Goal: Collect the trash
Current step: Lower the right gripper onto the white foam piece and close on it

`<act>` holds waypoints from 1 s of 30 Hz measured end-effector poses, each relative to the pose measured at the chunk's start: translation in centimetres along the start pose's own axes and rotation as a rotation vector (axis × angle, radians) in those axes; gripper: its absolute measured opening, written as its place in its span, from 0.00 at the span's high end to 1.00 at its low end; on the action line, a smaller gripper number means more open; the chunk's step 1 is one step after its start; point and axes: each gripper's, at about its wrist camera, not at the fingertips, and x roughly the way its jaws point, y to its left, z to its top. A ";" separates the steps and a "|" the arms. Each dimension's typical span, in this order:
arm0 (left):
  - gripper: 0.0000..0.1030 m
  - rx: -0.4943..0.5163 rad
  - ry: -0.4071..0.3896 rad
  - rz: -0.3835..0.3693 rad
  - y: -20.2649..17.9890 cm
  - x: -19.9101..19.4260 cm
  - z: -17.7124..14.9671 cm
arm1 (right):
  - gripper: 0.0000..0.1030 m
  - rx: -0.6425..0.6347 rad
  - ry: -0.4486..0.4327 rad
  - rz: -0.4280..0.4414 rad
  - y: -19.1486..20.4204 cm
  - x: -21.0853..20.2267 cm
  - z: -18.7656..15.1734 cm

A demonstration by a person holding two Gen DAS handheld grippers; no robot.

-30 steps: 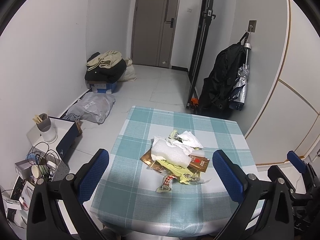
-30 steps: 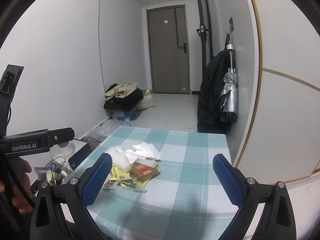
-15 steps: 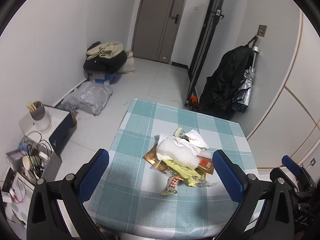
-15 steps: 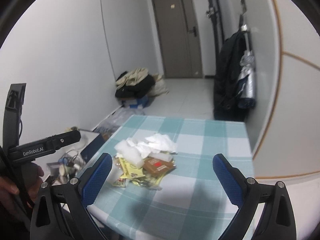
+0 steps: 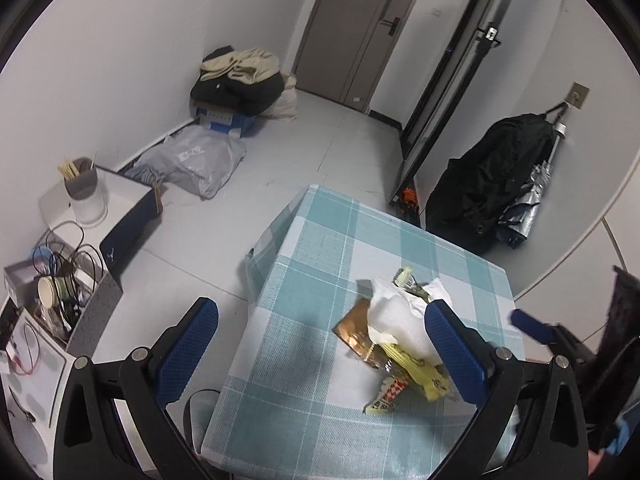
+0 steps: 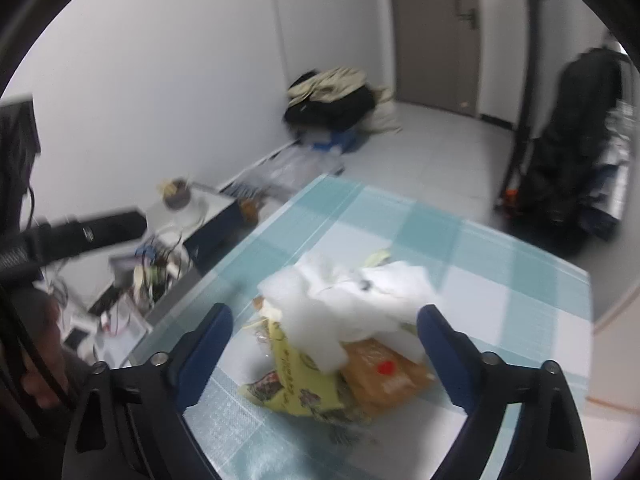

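My right gripper looks down at the trash pile, which lies in a heap on the checked table, towards my side of it. The jaws have just been closing a little, yet they stand wide with nothing pressed between the pads; the pile sits in the gap ahead of them, not in a grip. On top is crumpled white paper. Under it a yellow wrapper pokes towards my left pad, and a brown packet lies towards the right pad. This view is smeared by motion, so I can't say for sure whether the pads are above the pile or already level with it.

My left gripper is open too, and empty. From it the pile lies off to the right, partly behind the right pad, with bare cloth ahead between the jaws. The heap seems to run long from the white paper at the far end to a small wrapper nearest me.

So I judge the right hand to be the better placed: the trash is centred between its pads, and the heap's long run lies roughly along my line of sight, so the jaws would close across its narrow way. The loose top paper may slip out if I squeeze only the upper layer.
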 end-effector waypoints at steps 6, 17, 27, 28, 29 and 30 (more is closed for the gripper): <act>0.01 -0.028 0.023 -0.009 0.8 0.6 0.5 | 0.36 -0.041 0.067 0.036 0.3 2.8 -0.3; 0.01 -0.015 0.045 0.000 0.9 1.2 0.5 | 0.89 -0.038 0.088 0.036 0.0 2.3 -0.7; 0.01 -0.033 0.053 -0.010 0.7 1.5 0.2 | 0.85 -0.051 0.045 0.049 -0.3 0.5 -1.2; 0.01 -0.039 0.053 -0.011 0.6 1.6 0.2 | 0.77 -0.054 0.040 0.045 -0.2 0.5 -1.2; 0.01 -0.048 0.052 -0.014 0.7 1.5 0.1 | 0.55 -0.055 0.032 0.039 -0.1 0.4 -1.2; 0.01 -0.056 0.049 -0.014 0.8 1.4 0.1 | 0.36 -0.057 0.021 0.032 0.1 0.4 -1.2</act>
